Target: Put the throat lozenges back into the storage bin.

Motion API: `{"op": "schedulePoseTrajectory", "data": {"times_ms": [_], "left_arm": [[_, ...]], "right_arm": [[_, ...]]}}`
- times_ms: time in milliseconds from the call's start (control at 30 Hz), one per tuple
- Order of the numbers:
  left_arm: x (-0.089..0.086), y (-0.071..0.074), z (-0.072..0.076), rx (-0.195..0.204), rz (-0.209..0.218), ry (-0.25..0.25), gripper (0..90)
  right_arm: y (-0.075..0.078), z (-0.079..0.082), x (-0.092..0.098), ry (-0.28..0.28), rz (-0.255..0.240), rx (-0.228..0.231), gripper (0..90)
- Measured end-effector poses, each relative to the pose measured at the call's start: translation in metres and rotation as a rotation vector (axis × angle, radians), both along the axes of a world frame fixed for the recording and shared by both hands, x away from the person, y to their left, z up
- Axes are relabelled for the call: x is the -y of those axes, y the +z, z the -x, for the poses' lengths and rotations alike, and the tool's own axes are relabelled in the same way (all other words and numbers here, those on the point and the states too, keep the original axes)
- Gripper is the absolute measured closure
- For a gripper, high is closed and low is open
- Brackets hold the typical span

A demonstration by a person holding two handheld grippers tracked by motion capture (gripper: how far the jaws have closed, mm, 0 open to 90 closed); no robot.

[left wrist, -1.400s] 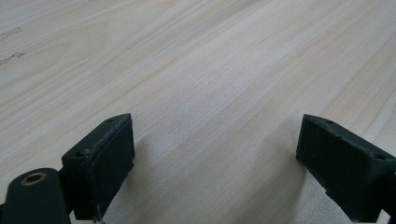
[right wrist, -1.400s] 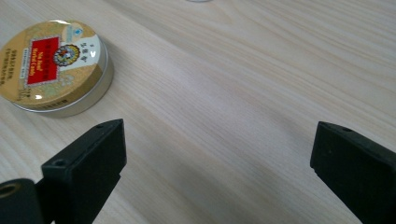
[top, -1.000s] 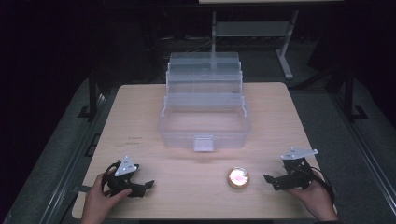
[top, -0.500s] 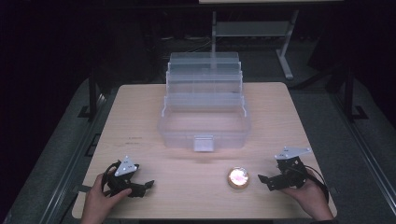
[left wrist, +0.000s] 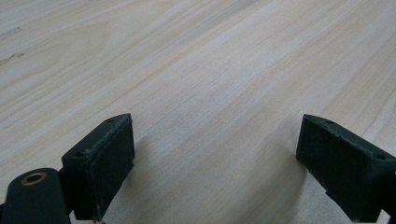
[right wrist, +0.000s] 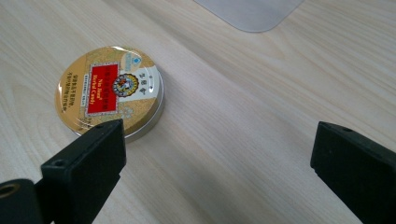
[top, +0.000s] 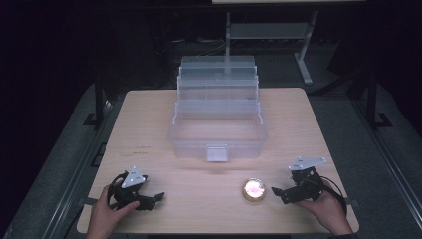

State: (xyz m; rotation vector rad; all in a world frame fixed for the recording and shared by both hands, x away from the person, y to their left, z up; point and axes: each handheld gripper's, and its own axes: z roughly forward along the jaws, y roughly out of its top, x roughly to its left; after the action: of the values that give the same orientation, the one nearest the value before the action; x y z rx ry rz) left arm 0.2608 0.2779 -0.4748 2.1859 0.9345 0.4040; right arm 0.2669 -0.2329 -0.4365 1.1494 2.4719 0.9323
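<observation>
Pale wood counter [top: 149, 124] with a clear box and a small tin on it.

The counter's light, straight-grained top carries a clear plastic tiered box [top: 218, 130] at its middle, well beyond both pairs of fingers, and a round gold tin [right wrist: 110, 91] with a red label, lying flat near the front edge. In the right gripper view the tin sits just past the left-hand finger [right wrist: 86, 161], outside the gap between the two. Between the left gripper's fingers [left wrist: 100, 163] there is bare wood grain.
</observation>
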Motion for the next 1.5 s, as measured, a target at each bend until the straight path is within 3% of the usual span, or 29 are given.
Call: {"op": "schedulePoseTrajectory", "data": {"times_ms": [1500], "left_arm": [[0.0,0.0,0.0,0.001,0.003,0.001,10.6]], "right_arm": [[0.0,-0.002,-0.042,0.105,-0.018,-0.031,3.0]]}}
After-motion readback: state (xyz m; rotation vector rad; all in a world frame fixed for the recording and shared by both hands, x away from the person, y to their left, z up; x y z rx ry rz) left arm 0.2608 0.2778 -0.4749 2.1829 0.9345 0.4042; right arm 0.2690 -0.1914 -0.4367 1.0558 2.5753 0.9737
